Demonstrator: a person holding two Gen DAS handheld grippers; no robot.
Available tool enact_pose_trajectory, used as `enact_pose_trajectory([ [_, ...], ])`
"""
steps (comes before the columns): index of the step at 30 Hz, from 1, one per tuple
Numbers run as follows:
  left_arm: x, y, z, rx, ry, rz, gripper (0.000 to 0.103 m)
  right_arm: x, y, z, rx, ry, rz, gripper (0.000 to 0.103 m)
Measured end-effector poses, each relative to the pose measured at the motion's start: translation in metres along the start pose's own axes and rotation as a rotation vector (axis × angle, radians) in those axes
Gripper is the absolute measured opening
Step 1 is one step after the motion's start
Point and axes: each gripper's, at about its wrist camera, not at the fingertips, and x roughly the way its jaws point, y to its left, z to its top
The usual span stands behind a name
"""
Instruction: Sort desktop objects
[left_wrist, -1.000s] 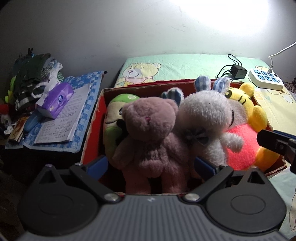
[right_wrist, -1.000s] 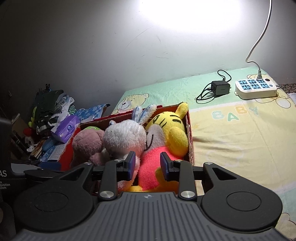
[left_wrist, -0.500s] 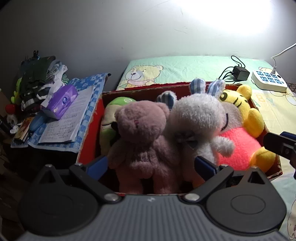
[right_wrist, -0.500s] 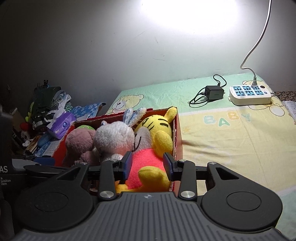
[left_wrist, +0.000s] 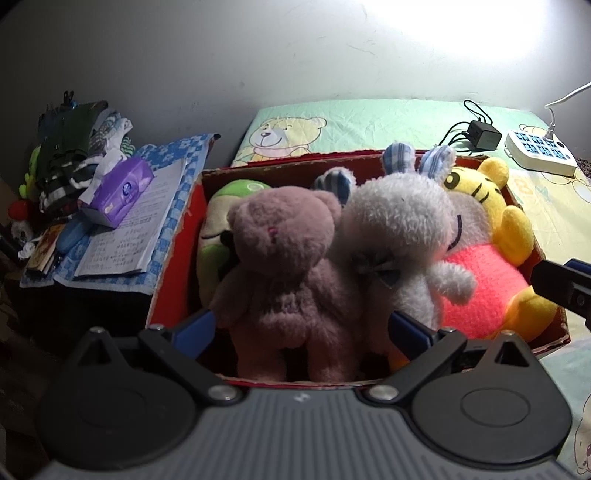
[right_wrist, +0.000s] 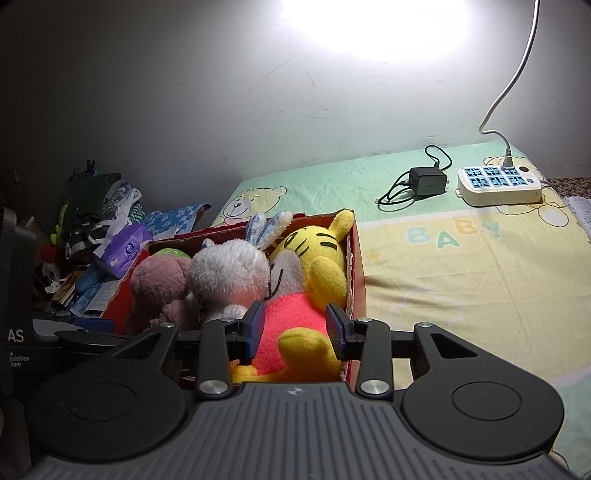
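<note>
green plush (left_wrist: 225, 221) clear in left view, half-hidden in right

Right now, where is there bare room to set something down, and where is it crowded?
Free: the bed sheet right of the red box, up to the charger and power strip. Crowded: the box, packed with the pink bear, grey rabbit and yellow tiger; the side table, covered with clutter.

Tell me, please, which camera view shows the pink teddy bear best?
The left wrist view: the pink teddy bear fills the centre, whole from head to legs, inside the red box. The right wrist view shows it small, at the box's far left, partly hidden behind the grey bunny.
</note>
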Motion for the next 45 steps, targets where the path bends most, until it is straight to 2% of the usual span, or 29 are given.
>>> enact_pose_trajectory([
  [24,0.013,0.009,0.005,-0.003,0.023,-0.017,0.100,0.010,0.009,0.001,-0.009,0.005,-0.019,0.040],
  [45,0.011,0.010,0.002,-0.024,0.034,0.007,0.100,0.007,0.006,0.001,-0.024,0.006,-0.010,0.040],
])
